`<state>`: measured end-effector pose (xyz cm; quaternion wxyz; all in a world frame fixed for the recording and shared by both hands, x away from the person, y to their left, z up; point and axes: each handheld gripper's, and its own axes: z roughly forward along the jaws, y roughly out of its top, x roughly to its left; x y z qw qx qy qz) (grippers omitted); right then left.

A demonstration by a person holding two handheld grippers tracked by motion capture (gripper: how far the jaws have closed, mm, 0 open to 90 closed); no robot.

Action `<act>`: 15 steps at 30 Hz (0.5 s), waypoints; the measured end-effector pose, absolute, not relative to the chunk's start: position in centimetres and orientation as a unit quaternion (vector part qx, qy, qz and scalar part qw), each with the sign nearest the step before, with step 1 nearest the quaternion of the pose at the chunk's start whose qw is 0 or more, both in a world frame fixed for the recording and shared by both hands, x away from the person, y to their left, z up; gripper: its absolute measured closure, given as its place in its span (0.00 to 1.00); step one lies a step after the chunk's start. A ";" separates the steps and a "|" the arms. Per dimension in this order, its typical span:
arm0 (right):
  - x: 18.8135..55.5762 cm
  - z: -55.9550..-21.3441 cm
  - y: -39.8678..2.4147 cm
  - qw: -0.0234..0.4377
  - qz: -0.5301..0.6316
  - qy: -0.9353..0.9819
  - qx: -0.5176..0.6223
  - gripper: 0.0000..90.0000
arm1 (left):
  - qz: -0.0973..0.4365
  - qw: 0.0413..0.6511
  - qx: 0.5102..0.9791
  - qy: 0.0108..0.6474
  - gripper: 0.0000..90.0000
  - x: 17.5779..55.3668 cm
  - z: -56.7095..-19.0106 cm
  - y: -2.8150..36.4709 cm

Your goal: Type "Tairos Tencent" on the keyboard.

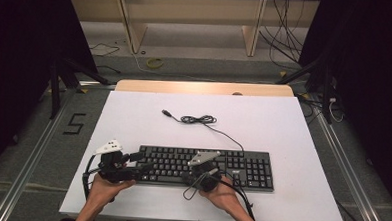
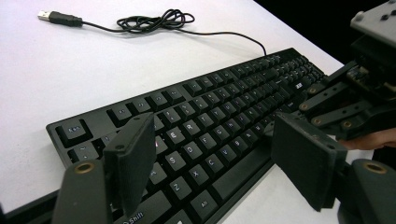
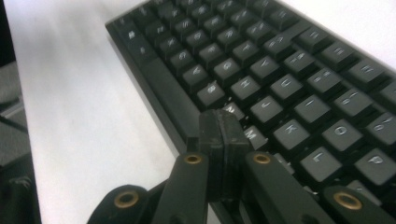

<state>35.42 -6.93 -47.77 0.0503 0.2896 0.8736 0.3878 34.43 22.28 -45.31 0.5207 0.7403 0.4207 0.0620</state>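
The closed right tongs [image 3: 219, 135] rest directly over the lower key rows of the black keyboard [image 1: 206, 167], which lies crosswise on the bench [image 1: 133, 123], while the open left tongs [image 2: 219, 154] straddle its left end.

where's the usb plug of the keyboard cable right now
In the high view the USB plug lies on the white table, behind the keyboard, just left of the cable's coiled bundle.

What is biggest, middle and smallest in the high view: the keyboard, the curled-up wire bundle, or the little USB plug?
1. keyboard, by far the largest.
2. wire bundle.
3. USB plug, smallest.
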 end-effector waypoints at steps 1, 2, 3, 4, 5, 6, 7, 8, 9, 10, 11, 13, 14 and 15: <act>35.5 -47.6 -7.1 0.051 0.394 0.871 0.291 1.00 | 0.062 0.521 0.741 0.420 0.34 34.4 -45.3 22.3; 35.5 -47.4 -7.3 0.048 0.401 0.867 0.293 1.00 | 0.062 0.520 0.741 0.420 0.33 34.4 -45.3 22.3; 35.6 -47.2 -7.5 0.046 0.407 0.863 0.294 1.00 | 0.062 0.520 0.741 0.421 0.33 34.4 -45.3 22.3; 35.6 -47.0 -7.7 0.046 0.412 0.860 0.296 1.00 | 0.062 0.519 0.741 0.421 0.33 34.5 -45.4 22.3; 35.7 -46.8 -7.8 0.048 0.416 0.858 0.298 1.00 | 0.062 0.519 0.741 0.421 0.33 34.5 -45.4 22.3; 35.8 -46.6 -8.0 0.049 0.421 0.855 0.300 1.00 | 0.062 0.519 0.741 0.421 0.33 34.5 -45.4 22.3; 35.9 -46.5 -8.2 0.049 0.424 0.853 0.301 0.99 | 0.062 0.519 0.741 0.422 0.33 34.5 -45.4 22.3; 36.0 -46.3 -8.4 0.051 0.427 0.851 0.303 0.99 | 0.062 0.519 0.741 0.422 0.33 34.5 -45.4 22.3; 36.0 -46.2 -8.6 0.053 0.429 0.849 0.304 0.98 | 0.062 0.518 0.742 0.422 0.33 34.5 -45.4 22.3; 36.1 -46.1 -8.8 0.054 0.430 0.848 0.307 0.98 | 0.062 0.517 0.742 0.422 0.34 34.5 -45.4 22.3; 36.2 -46.1 -8.9 0.055 0.432 0.846 0.309 0.98 | 0.061 0.517 0.742 0.422 0.34 34.5 -45.5 22.3; 36.3 -46.0 -9.2 0.054 0.434 0.843 0.314 0.96 | 0.061 0.516 0.743 0.422 0.33 34.5 -45.5 22.3; 36.4 -46.0 -9.3 0.054 0.436 0.841 0.315 0.95 | 0.061 0.515 0.743 0.422 0.33 34.5 -45.5 22.3; 36.5 -45.9 -9.4 0.055 0.436 0.841 0.316 0.94 | 0.061 0.515 0.744 0.422 0.33 34.5 -45.5 22.4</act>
